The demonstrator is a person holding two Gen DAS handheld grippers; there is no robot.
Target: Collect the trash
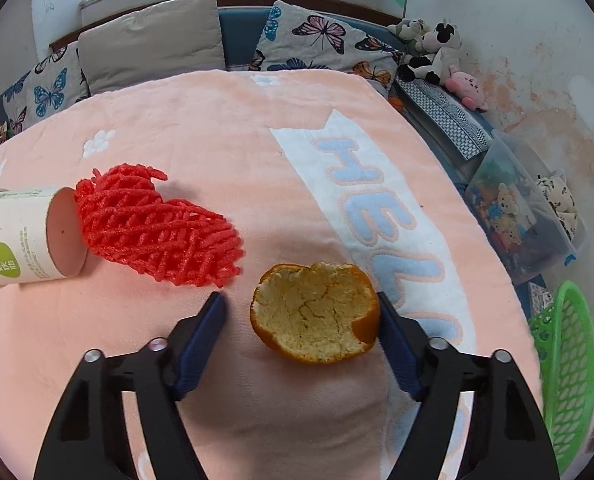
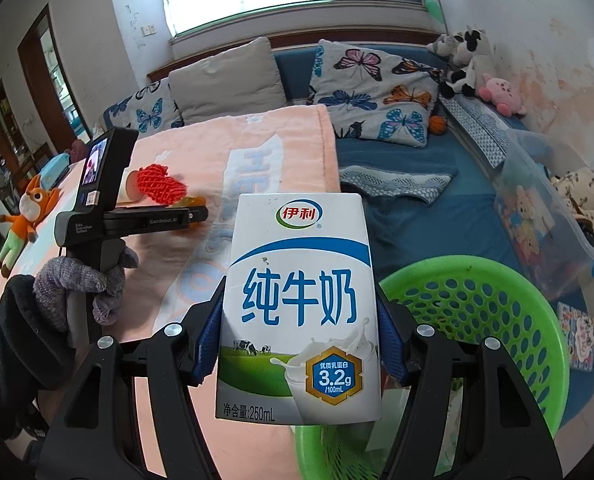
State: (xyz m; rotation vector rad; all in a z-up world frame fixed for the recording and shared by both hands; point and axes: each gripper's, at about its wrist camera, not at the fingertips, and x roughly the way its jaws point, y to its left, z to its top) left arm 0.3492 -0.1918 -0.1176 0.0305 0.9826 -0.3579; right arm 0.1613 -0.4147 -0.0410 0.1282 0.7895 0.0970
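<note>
The left wrist view alone shows the orange peel [image 1: 315,314] closely: it lies pith side up on the pink blanket [image 1: 201,128] between the fingers of the left gripper [image 1: 301,300]. The right finger [image 1: 395,344] touches the peel's edge or is just beside it; the left finger stands apart, so the fingers are fairly wide and do not clamp it. Just beyond the left finger lie a red foam net [image 1: 157,228] and a paper cup [image 1: 25,236] on its side. The blanket reads "HELL".

The right wrist view alone shows the milk carton [image 2: 301,308], printed "伊利", "纯牛奶", "3.2g" and "250mL". The fingers of the right gripper [image 2: 299,320] press both its sides. The green basket [image 2: 497,312] is beyond the right finger. A gloved hand [image 2: 85,284] holds the left tool.
</note>
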